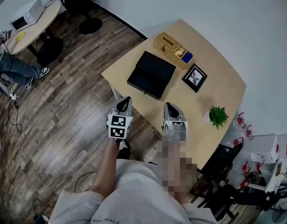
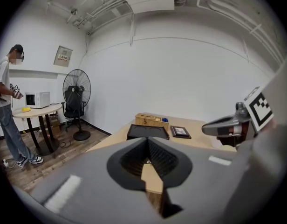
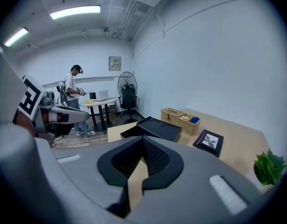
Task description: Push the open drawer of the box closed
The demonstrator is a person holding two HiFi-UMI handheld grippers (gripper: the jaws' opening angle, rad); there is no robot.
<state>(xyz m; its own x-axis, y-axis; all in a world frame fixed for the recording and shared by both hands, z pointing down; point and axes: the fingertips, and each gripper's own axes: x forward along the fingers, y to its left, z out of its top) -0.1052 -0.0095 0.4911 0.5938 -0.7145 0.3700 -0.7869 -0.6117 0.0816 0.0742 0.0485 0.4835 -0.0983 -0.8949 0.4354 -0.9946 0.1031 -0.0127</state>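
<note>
A flat black box [image 1: 152, 73] lies on the light wooden table [image 1: 218, 90], and its drawer [image 1: 144, 88] juts toward the table's near edge. Both grippers hover short of that edge, apart from the box. My left gripper [image 1: 127, 99] is shut with nothing in it, and beyond its closed tips [image 2: 147, 139] I see the box [image 2: 148, 131]. My right gripper [image 1: 167, 105] is to its right, also shut and empty. Its tips [image 3: 143, 138] point toward the box [image 3: 158, 128].
On the table behind the box stand a wicker basket [image 1: 171, 45], a framed picture [image 1: 194, 77] and a small potted plant [image 1: 218, 116]. Far left are a round table with a microwave [image 1: 27, 14], a floor fan [image 2: 76, 88] and a standing person [image 3: 71, 94]. Cables lie on the wooden floor.
</note>
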